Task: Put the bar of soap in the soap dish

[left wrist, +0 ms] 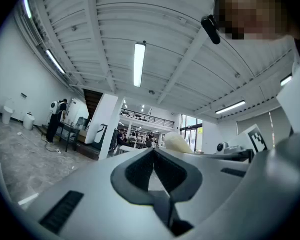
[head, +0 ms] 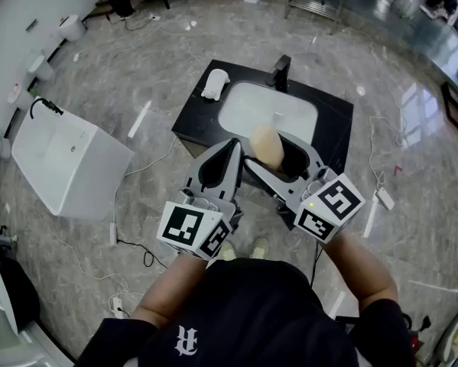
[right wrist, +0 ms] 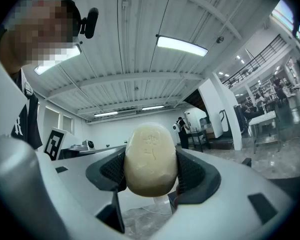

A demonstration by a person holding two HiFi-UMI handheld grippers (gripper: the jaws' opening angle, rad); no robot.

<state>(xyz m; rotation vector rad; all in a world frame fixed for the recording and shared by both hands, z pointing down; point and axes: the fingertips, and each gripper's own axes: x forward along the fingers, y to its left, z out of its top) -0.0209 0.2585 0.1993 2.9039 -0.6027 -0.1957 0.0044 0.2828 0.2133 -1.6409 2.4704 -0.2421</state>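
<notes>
A cream oval bar of soap [right wrist: 151, 159] stands upright between the pads of my right gripper [right wrist: 151, 168], which is shut on it. In the head view the soap [head: 267, 145] hangs above the near edge of a black vanity top [head: 195, 117] with a white basin [head: 268, 112]. A white soap dish [head: 214, 84] sits at the counter's far left corner, well beyond both grippers. My left gripper [head: 230, 153] is held just left of the soap, jaws shut with nothing in them. In the left gripper view its tips [left wrist: 154, 151] meet and the soap [left wrist: 177, 143] shows beyond them.
A black faucet [head: 280, 71] stands behind the basin. A white basin unit [head: 68, 159] lies on the marble floor to the left, with cables [head: 141, 176] trailing round the vanity. White fixtures line the left wall. People stand far off in the hall.
</notes>
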